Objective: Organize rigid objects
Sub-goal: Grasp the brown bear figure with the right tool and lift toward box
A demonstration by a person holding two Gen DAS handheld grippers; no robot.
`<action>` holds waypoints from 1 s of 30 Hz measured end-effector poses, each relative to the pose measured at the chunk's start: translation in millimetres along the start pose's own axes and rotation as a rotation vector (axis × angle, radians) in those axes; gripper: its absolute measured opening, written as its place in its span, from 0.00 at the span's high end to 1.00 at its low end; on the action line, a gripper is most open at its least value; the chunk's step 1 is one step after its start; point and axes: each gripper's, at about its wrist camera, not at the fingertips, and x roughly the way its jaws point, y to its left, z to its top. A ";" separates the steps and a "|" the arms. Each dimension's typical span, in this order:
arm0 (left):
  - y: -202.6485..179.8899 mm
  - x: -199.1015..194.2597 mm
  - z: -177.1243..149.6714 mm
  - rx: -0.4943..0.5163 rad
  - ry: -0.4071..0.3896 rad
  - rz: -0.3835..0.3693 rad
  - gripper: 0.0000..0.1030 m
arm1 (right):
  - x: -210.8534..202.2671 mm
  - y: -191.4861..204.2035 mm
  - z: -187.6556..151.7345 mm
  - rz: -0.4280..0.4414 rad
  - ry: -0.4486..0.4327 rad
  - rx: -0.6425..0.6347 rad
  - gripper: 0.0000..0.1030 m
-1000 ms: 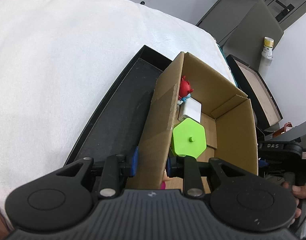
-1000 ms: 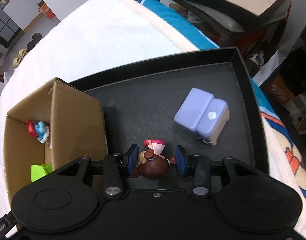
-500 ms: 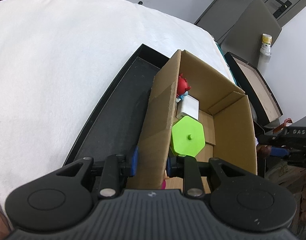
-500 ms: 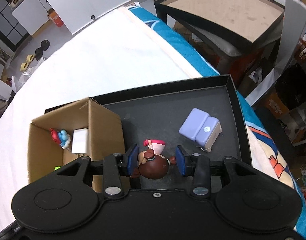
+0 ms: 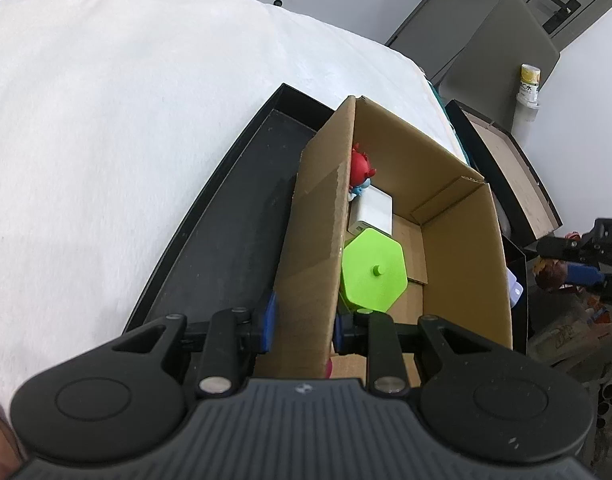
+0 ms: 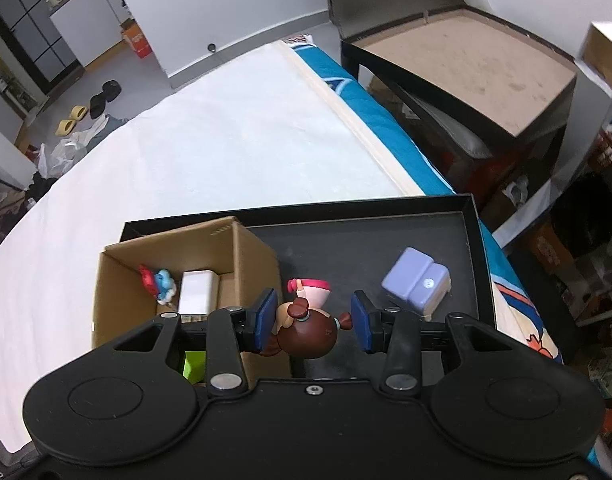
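Figurine [image 6: 306,330] with the brown hair is pinched between the pads of the right tool [image 6: 312,320], hanging over the black tray [image 6: 472,248] just right of the cardboard box [image 6: 254,248], whose near-left wall the left tool [image 5: 302,320] clamps. Carry it left over the wall, lower into bare floor beside the green hexagonal piece [image 5: 372,270] and white block [image 5: 372,214], then release.

A lived-in home bedroom: a white bed [image 6: 226,152] ahead of my claw, slippers [image 6: 71,120] on the floor beyond, storage boxes [image 6: 546,248] right.
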 end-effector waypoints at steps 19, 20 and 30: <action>5.8 -2.4 2.0 -0.001 0.003 -0.024 0.73 | -4.8 60.9 7.7 0.007 -0.047 -0.133 0.61; 6.3 -2.3 2.3 -0.002 0.003 -0.025 0.73 | -3.7 64.7 7.8 0.006 -0.047 -0.140 0.61; 12.3 -1.4 2.6 -0.015 0.008 -0.037 0.73 | 16.2 91.7 5.5 -0.019 -0.053 -0.209 0.61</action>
